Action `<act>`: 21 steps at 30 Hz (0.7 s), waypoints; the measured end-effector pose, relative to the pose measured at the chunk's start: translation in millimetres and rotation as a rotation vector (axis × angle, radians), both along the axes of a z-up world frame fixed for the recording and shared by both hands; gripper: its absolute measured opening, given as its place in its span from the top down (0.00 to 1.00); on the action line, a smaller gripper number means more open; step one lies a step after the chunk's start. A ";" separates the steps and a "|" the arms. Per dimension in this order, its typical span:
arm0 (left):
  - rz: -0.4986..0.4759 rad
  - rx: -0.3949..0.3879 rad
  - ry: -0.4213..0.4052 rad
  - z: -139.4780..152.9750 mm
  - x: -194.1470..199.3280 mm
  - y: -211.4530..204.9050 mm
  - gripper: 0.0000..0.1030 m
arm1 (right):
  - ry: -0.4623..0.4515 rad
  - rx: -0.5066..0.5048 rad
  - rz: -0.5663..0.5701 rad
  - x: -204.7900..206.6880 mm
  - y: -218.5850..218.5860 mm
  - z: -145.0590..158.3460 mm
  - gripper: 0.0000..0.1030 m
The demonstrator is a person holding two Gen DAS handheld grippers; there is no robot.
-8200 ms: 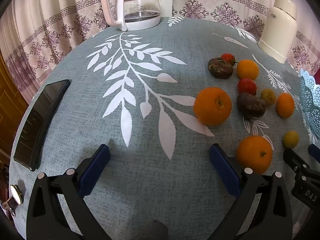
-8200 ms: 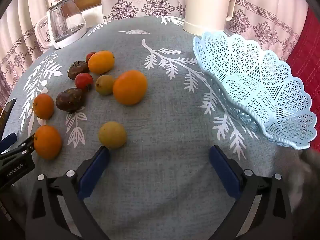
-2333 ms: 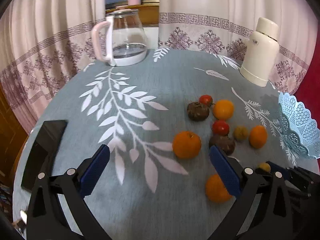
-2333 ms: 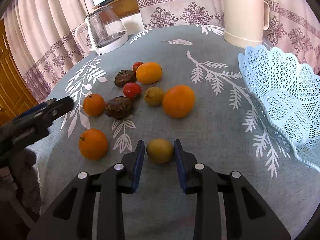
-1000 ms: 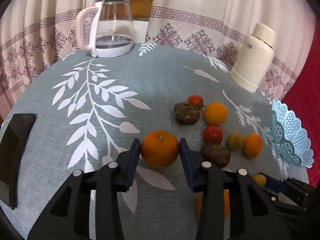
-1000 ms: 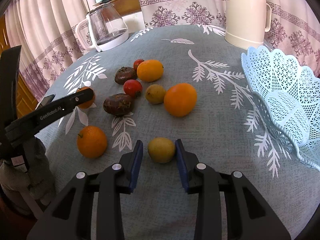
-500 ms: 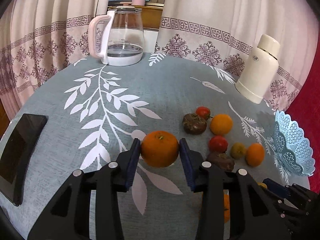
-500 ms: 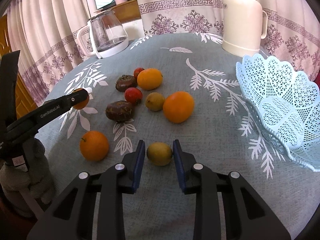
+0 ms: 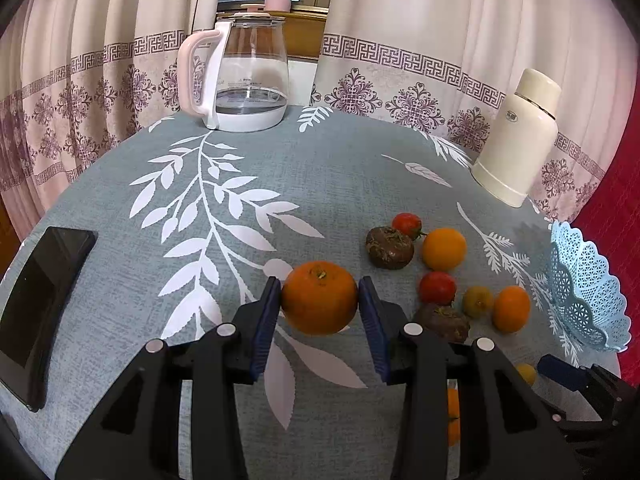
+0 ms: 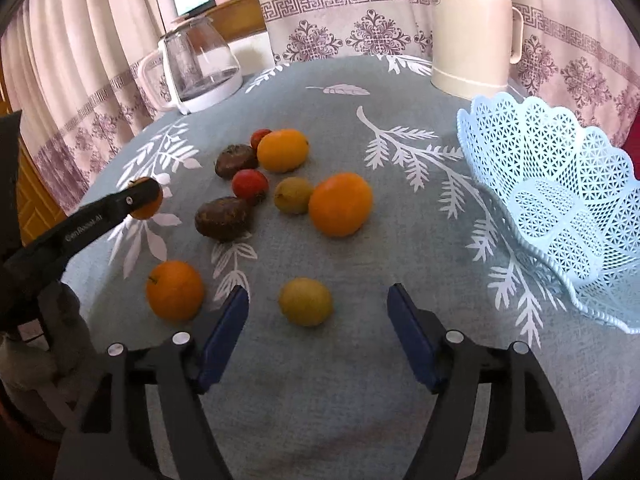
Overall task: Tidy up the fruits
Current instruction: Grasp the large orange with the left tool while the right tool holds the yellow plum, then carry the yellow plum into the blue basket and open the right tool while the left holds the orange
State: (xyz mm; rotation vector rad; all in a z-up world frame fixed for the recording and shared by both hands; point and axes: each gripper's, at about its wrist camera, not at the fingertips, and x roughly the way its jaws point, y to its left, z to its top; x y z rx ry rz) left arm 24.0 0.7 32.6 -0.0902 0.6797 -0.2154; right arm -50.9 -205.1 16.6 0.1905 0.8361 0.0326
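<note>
My left gripper point(image 9: 319, 312) is shut on an orange point(image 9: 319, 297) and holds it above the table; the orange also shows in the right wrist view point(image 10: 147, 205). My right gripper point(image 10: 318, 322) is open around a yellow-green fruit point(image 10: 305, 301) that lies on the cloth between its pads. Other fruits lie in a loose group: an orange point(image 10: 340, 204), a yellow orange point(image 10: 282, 150), a tomato point(image 10: 250, 184), two dark brown fruits point(image 10: 223, 218), a small green fruit point(image 10: 293, 195) and an orange point(image 10: 175, 290) at the near left. The light blue lattice basket point(image 10: 560, 216) stands at the right.
A glass kettle point(image 9: 240, 80) stands at the far edge and a cream thermos jug point(image 9: 520, 138) at the far right. A black phone point(image 9: 40, 304) lies at the table's left edge. Curtains hang behind the round table point(image 9: 320, 184).
My right gripper, shut on the yellow-green fruit half a second ago, has opened and the fruit lies on the cloth. My left gripper has lifted the orange a little higher.
</note>
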 end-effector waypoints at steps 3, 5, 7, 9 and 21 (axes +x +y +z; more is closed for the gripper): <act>-0.001 -0.003 0.003 -0.5 0.4 0.1 0.60 | 0.028 -0.055 -0.001 3.3 6.7 -3.6 0.60; -0.003 -0.001 0.003 -0.6 0.5 -0.3 0.60 | 0.023 -0.067 0.024 2.9 11.2 -2.4 0.73; -0.003 0.001 0.001 -0.4 0.4 -0.8 0.60 | 0.020 -0.097 0.023 2.2 15.9 -2.1 0.73; -0.003 0.000 0.001 -0.4 0.6 -0.4 0.60 | 0.012 -0.101 0.020 0.7 16.1 -0.8 0.73; 0.005 -0.004 -0.004 0.2 0.0 1.8 0.60 | -0.094 -0.031 -0.011 -14.9 4.3 23.7 0.73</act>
